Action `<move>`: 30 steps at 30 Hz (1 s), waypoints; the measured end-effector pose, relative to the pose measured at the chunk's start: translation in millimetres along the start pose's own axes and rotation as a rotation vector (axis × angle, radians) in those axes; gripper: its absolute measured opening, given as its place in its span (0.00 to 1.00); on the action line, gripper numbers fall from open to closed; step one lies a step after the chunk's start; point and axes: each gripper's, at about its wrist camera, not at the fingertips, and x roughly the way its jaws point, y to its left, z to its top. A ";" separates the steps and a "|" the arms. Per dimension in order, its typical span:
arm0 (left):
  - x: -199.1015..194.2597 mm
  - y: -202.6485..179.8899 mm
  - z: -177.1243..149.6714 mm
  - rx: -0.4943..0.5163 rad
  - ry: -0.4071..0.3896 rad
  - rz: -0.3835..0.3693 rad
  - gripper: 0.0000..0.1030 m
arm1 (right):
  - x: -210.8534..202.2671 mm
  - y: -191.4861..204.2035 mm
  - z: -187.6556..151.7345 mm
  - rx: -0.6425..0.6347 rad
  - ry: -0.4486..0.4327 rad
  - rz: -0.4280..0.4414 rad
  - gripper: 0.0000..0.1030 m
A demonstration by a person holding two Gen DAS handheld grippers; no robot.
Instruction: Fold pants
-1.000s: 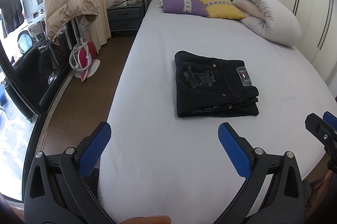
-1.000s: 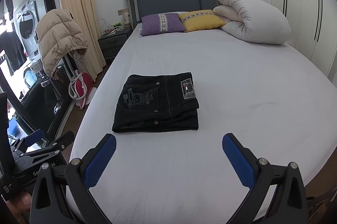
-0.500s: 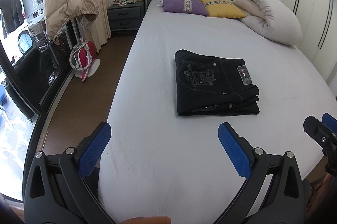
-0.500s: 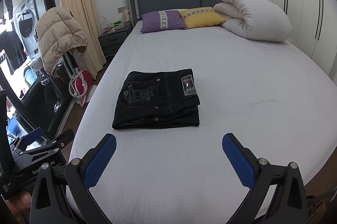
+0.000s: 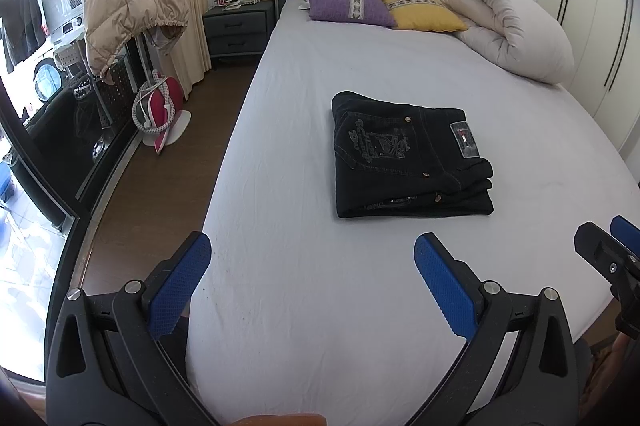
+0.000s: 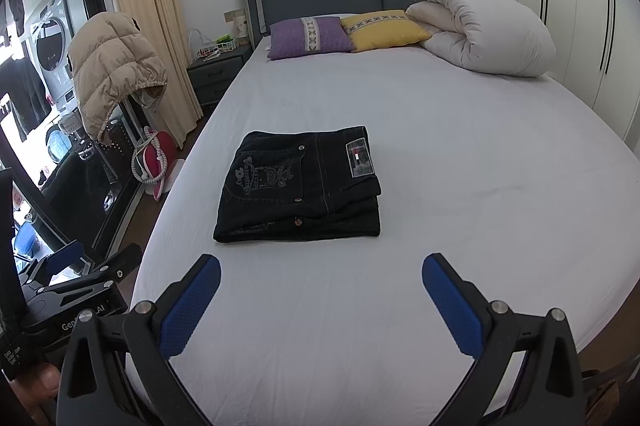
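left wrist view, folded pants mid-bed — edges uncovered

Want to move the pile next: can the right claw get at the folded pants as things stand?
Probably yes: the right claw is open, and only bare sheet lies between it and the folded pants.

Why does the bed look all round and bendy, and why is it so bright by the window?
Left wrist view: the fisheye lens bows the bed edge into a curve, and daylight at the far left washes the window out to white. Right wrist view: the same curving bends the wardrobe lines, corners go black, while the folded pants stay sharp.
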 end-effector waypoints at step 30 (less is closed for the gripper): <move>1.7 1.7 -2.6 0.004 0.005 -0.001 1.00 | 6.5 -2.5 -5.9 -0.004 0.010 0.005 1.00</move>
